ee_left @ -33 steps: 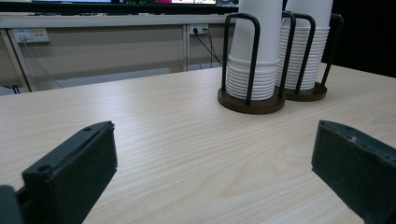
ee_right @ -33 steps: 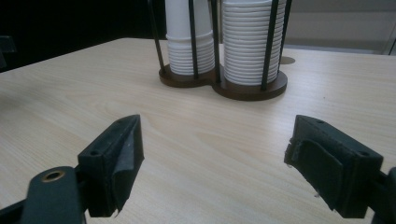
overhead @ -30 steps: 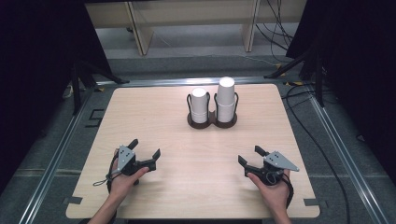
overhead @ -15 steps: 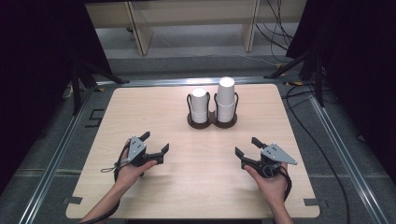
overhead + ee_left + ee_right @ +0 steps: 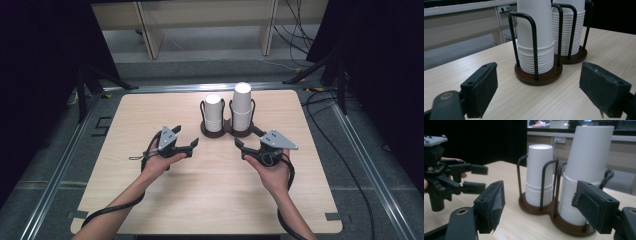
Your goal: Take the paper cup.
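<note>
High view has both hands closing in on the cup holder [image 5: 227, 131], a dark double-ring rack with wire hoops sitting toward the far middle of the counter [image 5: 150, 200]. It carries two stacks of white paper cups: the shorter stack [image 5: 214, 111] in its left ring, the taller stack [image 5: 241, 106] in its right ring.

The left gripper [image 5: 181, 146] sits just short of the holder on its near-left side, and the right gripper [image 5: 250, 142] just short of it on the near-right, almost at the base. Both sets of jaws have just been closing, but they're still parted with nothing between them. In the left gripper view the shorter stack [image 5: 536, 37] is framed dead ahead between the pads.

What worries me: those wire hoops hug the cups pretty close. If a jaw comes in low it'll probably catch a hoop and shove or tip the whole holder instead of grabbing a cup. Squeezing a stack hard could also crush the outer cup or lift several at once, since they're nested tight.
</note>
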The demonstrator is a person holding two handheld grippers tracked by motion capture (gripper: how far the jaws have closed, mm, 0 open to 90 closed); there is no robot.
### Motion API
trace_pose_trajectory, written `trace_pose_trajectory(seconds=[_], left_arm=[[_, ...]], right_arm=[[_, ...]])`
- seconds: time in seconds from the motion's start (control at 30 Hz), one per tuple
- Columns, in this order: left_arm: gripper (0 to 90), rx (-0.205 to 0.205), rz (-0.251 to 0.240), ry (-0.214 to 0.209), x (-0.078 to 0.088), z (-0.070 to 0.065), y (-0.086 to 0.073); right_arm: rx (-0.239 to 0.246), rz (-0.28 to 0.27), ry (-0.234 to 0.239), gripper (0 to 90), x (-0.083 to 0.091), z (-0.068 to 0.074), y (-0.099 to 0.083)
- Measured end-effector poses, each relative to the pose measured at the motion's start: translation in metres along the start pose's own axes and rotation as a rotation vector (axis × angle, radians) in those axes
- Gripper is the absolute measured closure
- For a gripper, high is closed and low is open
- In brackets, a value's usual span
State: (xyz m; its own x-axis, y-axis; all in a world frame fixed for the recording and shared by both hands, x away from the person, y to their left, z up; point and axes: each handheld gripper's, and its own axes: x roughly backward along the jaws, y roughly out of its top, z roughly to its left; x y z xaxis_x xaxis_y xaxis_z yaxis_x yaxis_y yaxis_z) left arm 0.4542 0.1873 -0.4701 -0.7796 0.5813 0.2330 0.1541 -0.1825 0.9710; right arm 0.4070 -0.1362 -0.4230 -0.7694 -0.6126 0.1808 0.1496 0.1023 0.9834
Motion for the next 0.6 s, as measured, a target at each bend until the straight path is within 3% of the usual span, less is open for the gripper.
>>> trace_pose_trajectory(seconds=[0.03, 0.17, 0.23, 0.27, 0.3, 0.33, 0.37, 0.43, 0.53, 0.6], left_arm=[[15.4, 0.003, 0.003, -0.009, -0.008, 0.001, 0.003], [16.7, 0.005, 0.009, -0.029, -0.020, 0.000, 0.007], [17.3, -0.012, 0.021, -0.048, -0.031, -0.002, 0.008], [17.4, -0.034, 0.014, -0.049, -0.036, -0.001, 0.009], [17.7, -0.034, 0.014, -0.049, -0.036, -0.001, 0.009], [18.0, -0.037, 0.025, -0.051, -0.043, -0.001, 0.008], [18.5, -0.041, 0.032, -0.049, -0.047, -0.001, 0.007], [19.2, -0.036, 0.038, -0.055, -0.053, -0.002, 0.007], [19.6, -0.030, 0.039, -0.048, -0.060, -0.002, 0.008], [20.6, -0.036, 0.040, -0.046, -0.062, -0.001, 0.009]], right_arm=[[-0.013, 0.010, 0.011, 25.1, -0.010, 0.001, 0.007], [0.003, -0.003, 0.007, 25.5, -0.022, 0.000, 0.014], [0.000, 0.011, 0.018, 25.9, -0.036, 0.001, 0.021], [-0.008, 0.024, 0.021, 25.9, -0.040, 0.002, 0.023], [-0.012, 0.020, 0.017, 25.9, -0.046, 0.003, 0.025], [0.014, 0.031, 0.018, 25.9, -0.051, 0.002, 0.027], [0.001, 0.026, 0.024, 26.0, -0.056, 0.003, 0.029], [0.017, 0.010, 0.029, 26.1, -0.067, 0.001, 0.032], [-0.001, 0.036, 0.029, 26.4, -0.080, 0.003, 0.036], [0.020, 0.032, 0.023, 26.5, -0.085, 0.002, 0.037]])
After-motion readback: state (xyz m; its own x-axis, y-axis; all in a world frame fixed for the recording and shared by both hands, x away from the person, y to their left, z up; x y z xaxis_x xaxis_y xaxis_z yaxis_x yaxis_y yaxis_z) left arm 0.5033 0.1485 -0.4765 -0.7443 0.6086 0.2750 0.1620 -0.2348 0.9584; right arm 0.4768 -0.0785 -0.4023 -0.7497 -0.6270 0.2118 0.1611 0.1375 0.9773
